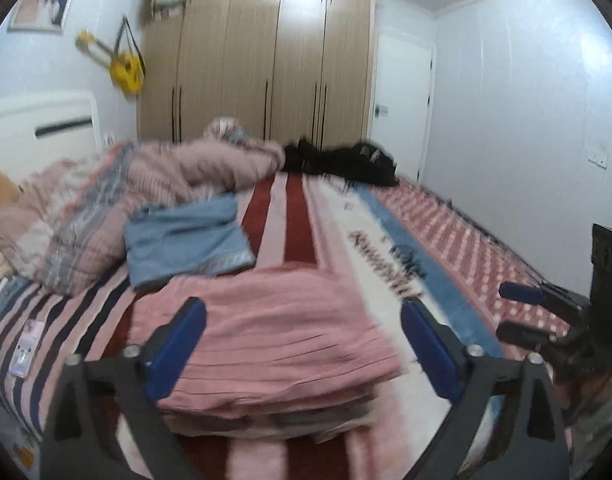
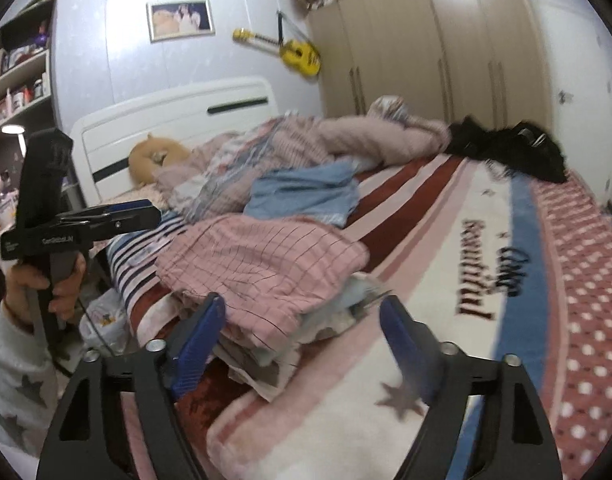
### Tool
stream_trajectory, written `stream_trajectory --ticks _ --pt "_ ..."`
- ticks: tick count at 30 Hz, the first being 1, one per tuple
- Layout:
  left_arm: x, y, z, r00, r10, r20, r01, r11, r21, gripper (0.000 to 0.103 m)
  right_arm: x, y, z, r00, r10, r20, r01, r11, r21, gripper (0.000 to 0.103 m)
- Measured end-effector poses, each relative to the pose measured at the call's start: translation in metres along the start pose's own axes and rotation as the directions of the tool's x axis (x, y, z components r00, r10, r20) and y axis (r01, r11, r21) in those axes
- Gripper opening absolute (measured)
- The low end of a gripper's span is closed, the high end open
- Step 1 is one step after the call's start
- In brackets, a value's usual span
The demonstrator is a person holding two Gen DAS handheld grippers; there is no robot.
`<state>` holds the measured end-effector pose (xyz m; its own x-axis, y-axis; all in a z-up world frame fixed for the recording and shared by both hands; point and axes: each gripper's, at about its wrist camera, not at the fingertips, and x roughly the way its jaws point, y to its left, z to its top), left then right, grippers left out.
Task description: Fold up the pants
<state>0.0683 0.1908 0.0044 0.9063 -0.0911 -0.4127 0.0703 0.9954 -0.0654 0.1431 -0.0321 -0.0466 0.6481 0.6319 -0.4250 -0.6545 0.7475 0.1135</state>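
Pants [image 1: 265, 320]: pink checked pair, already in a folded bundle on top of a small stack of clothes on the bed [image 1: 446, 280].

Left wrist view: left gripper [image 1: 301, 344] was released, blue fingers [image 1: 177, 348] spread wide, nothing between them. Pants sat just ahead of and between the fingertips, likely set there to build the pile. Folded blue garment [image 1: 185, 236] lay further ahead to the left, bunched quilt [image 1: 145, 176] beyond it. Right gripper [image 1: 526, 312] came in at the right edge, body cut off by the frame. Heavy motion blur; lower stack layers hard to separate. Phone [image 1: 25, 344] sat to the left on the striped sheet.

Right wrist view: right gripper [image 2: 306, 344] also spread, gripping nothing. Pants [image 2: 261, 264] were ahead and slightly left, top layer draped over the stack edge. Left gripper [image 2: 105, 216] was held up at far left by the person's hand [image 2: 45, 284]; seen side-on, so finger gap unreadable here. Black clothes [image 2: 510, 148] lay far ahead to the right, possibly next in the queue; item type unclear.
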Motion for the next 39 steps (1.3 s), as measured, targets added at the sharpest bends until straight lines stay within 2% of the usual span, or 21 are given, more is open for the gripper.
stream_trajectory --ticks 1,6,8,11,13,17,26,39 --pt "-0.006 -0.017 -0.002 0.999 0.011 0.03 -0.012 1.0 0.003 0.1 -0.01 -0.001 0.0 1.0 -0.02 0.015 0.02 1.0 -0.006 0.08" --pt "-0.024 -0.076 -0.014 0.989 0.077 0.127 -0.077 0.997 0.0 0.102 -0.077 -0.01 -0.01 0.979 -0.142 0.144 0.145 0.989 -0.006 0.102" --pt "-0.024 -0.089 -0.019 0.986 0.093 0.136 -0.092 0.996 -0.016 0.102 -0.102 -0.012 -0.014 0.962 -0.202 0.185 0.206 0.978 -0.007 0.102" --pt "-0.023 -0.104 -0.026 0.988 0.067 0.142 -0.061 0.997 -0.045 0.102 -0.13 -0.016 -0.023 0.936 -0.277 0.218 0.285 0.959 -0.004 0.102" --pt "-0.021 -0.112 -0.028 0.989 0.046 0.142 -0.04 0.998 -0.044 0.102 -0.145 -0.02 -0.029 0.924 -0.304 0.234 0.31 0.951 0.01 0.102" --pt "-0.018 -0.127 -0.031 0.989 0.052 0.139 -0.049 0.999 -0.023 0.102 -0.164 -0.025 -0.036 0.905 -0.349 0.244 0.356 0.934 0.019 0.102" --pt "-0.018 -0.139 -0.033 0.991 0.043 0.131 -0.043 0.999 -0.002 0.102 -0.177 -0.036 -0.043 0.902 -0.358 0.242 0.353 0.933 0.066 0.102" --pt "-0.025 -0.139 -0.034 0.988 0.052 0.147 -0.053 0.999 0.0 0.102 -0.184 -0.034 -0.045 0.903 -0.349 0.252 0.346 0.936 0.057 0.102"
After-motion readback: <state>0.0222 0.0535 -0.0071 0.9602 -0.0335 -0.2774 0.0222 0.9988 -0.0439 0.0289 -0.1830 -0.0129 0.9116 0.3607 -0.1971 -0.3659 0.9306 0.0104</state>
